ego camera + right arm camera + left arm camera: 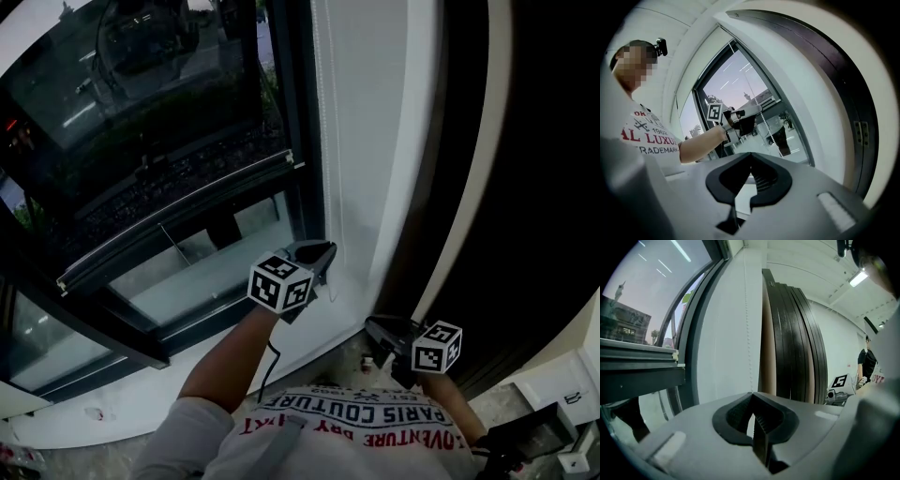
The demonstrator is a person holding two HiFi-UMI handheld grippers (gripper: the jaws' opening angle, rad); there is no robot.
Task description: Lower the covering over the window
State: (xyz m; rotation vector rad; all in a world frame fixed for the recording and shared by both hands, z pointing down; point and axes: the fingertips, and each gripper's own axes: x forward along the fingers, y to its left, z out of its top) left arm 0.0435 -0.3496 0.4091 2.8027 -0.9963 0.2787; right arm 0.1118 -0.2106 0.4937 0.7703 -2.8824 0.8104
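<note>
A white bead chain (330, 141) hangs down a white wall strip (375, 112) beside the dark-framed window (141, 112). My left gripper (326, 251) is at the chain's lower part with its jaws shut. In the left gripper view the chain (747, 324) runs straight down to the shut jaw tips (751, 397); I cannot tell whether it is pinched. The right gripper view shows that gripper (750, 112) with the chain (772, 136) hanging beside it. My right gripper (373, 326) is lower and nearer to me, shut on nothing (751, 157). No covering shows over the glass.
Tall dark panels (525, 187) lean on the wall right of the strip (797, 343). A white sill (141, 403) runs under the window. A person (867, 362) stands far off at the right. A door frame with a hinge (860, 133) is close on my right.
</note>
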